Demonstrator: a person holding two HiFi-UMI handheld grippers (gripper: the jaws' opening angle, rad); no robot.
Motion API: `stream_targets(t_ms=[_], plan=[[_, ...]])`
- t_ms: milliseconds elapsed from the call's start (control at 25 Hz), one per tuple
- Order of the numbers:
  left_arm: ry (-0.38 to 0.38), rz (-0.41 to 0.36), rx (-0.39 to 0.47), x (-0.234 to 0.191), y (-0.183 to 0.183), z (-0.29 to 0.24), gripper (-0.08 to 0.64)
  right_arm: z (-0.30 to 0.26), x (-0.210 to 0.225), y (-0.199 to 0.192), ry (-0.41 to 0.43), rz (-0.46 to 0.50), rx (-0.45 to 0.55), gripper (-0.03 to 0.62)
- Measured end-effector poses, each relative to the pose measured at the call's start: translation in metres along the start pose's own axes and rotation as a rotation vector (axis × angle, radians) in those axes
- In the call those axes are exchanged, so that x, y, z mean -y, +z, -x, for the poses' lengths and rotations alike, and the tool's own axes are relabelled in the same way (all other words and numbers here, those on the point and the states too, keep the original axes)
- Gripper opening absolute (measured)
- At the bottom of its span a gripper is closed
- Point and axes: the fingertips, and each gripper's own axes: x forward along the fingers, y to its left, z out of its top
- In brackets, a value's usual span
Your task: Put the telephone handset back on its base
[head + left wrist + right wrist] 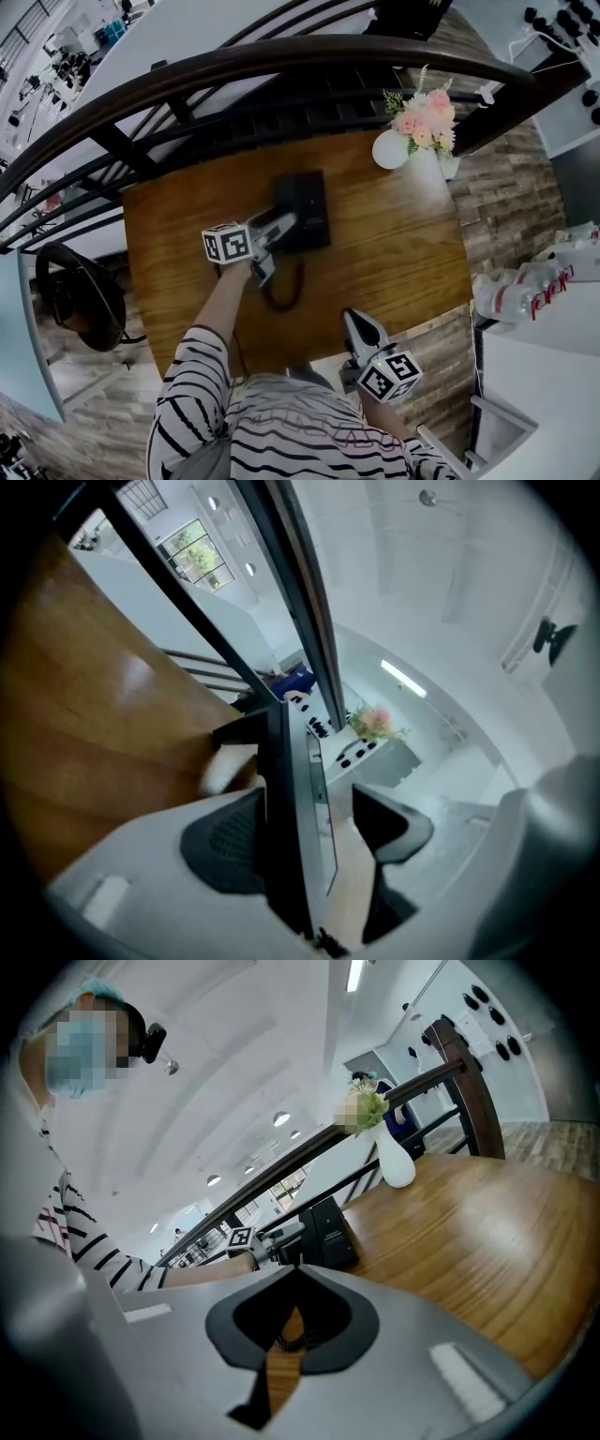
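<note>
The telephone handset (279, 799) lies near-to-far on the left side of the base (314, 211), between the wide-spread jaws of the left gripper (314, 836); the right gripper (292, 1269), pinched closed, hangs well apart.

Phone base (302, 211) is black, table's (403, 244) warm brown wood grain, vase (390, 149) white, flowers (424, 120) pink, sleeve (187, 394) black-and-white stripes, railing (281, 58) dark brown.

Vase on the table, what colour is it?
White vase; the head view shows it best.
</note>
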Motion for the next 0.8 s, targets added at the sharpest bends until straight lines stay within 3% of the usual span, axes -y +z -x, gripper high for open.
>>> stream_targets(t_ms=[440,800], plan=[[0.031,-0.065,0.024,0.014,0.006,0.023,0.321,0.003,-0.01,0.011,0.012,0.019,0.019,0.0],[0.012,-0.163,0.109,0.076,0.018,0.063,0.319,0.01,-0.023,0.036,0.051,0.065,0.081,0.0]])
